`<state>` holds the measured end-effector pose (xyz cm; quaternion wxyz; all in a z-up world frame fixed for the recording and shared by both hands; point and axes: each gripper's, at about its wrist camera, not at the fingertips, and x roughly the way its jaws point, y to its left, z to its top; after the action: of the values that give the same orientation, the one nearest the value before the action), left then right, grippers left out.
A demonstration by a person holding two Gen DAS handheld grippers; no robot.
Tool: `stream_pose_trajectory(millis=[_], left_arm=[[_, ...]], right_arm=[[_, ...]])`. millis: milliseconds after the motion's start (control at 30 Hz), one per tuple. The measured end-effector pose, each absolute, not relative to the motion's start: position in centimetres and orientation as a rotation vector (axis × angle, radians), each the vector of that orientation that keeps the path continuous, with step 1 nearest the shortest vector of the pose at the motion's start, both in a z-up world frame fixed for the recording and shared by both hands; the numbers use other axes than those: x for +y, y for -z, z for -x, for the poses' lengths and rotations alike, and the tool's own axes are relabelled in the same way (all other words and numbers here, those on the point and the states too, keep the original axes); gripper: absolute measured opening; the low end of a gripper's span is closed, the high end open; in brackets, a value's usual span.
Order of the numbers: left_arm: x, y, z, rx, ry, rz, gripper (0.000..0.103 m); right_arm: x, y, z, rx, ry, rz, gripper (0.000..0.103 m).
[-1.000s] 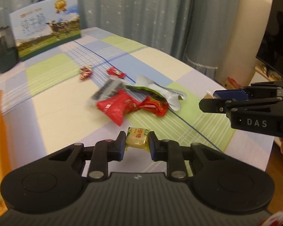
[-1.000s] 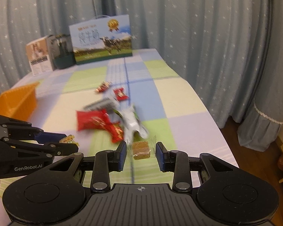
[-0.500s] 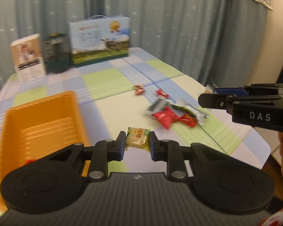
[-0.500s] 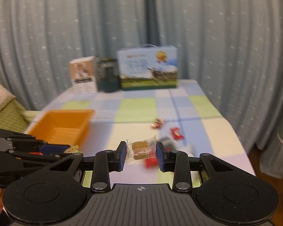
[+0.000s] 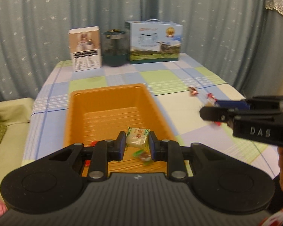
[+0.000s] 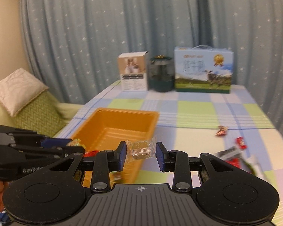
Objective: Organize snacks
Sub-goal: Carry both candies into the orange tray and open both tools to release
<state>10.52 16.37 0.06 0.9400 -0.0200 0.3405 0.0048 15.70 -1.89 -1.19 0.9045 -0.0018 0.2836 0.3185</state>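
Note:
My left gripper (image 5: 137,142) is shut on a pale yellow wrapped snack (image 5: 137,136) and hangs over the near end of the orange tray (image 5: 107,96). A few wrapped candies (image 5: 141,155) lie in the tray below it. My right gripper (image 6: 141,151) is shut on a brown snack in a clear wrapper (image 6: 141,149), just right of the orange tray (image 6: 122,113). Each gripper shows in the other's view: the right gripper (image 5: 213,110) at the right edge, the left gripper (image 6: 73,145) at the left edge. More snack packets (image 6: 234,155) lie on the checked tablecloth at the right.
At the table's far edge stand a white box (image 5: 84,49), a dark green jar (image 5: 114,48) and a blue milk carton (image 5: 154,41), with curtains behind. Small red candies (image 5: 193,91) lie right of the tray. A sofa with cushions (image 6: 18,90) sits left of the table.
Both grippers swung left, away from the snack pile and over to the orange tray, each keeping its snack. The tray, earlier at the left edge, is now in front of the left gripper.

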Motion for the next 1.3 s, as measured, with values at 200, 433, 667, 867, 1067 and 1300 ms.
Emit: stream_pose_trajectory(millis=[200,433,667,867,1067,1300], left_arm=[[19.2,1.1,-10.3,0.709,-0.065,0.068,0.023],[20.5,2.8,-10.7,0.725,-0.097,0.094,0.023],[20.7,3.9,-11.6,0.739,-0.104,0.107,0.023],[21.0,4.6,-12.3,0.751,-0.11,0.117,0.023],[21.6,5.2,-12.8,0.757,-0.123,0.125,0.026],[22.0,4.9,-12.0,0.74,-0.145,0.105,0.034]], right_arm=[[0.9,3.8,-16.1,0.586,-0.717,-0.004,0.034],[2.0,5.5,-16.7,0.612,-0.735,0.004,0.034],[2.9,6.3,-17.4,0.625,-0.737,0.028,0.034],[4.0,7.1,-18.2,0.642,-0.742,0.059,0.034],[4.4,7.5,-18.4,0.664,-0.749,0.063,0.034],[4.5,7.6,-18.6,0.667,-0.747,0.06,0.034]])
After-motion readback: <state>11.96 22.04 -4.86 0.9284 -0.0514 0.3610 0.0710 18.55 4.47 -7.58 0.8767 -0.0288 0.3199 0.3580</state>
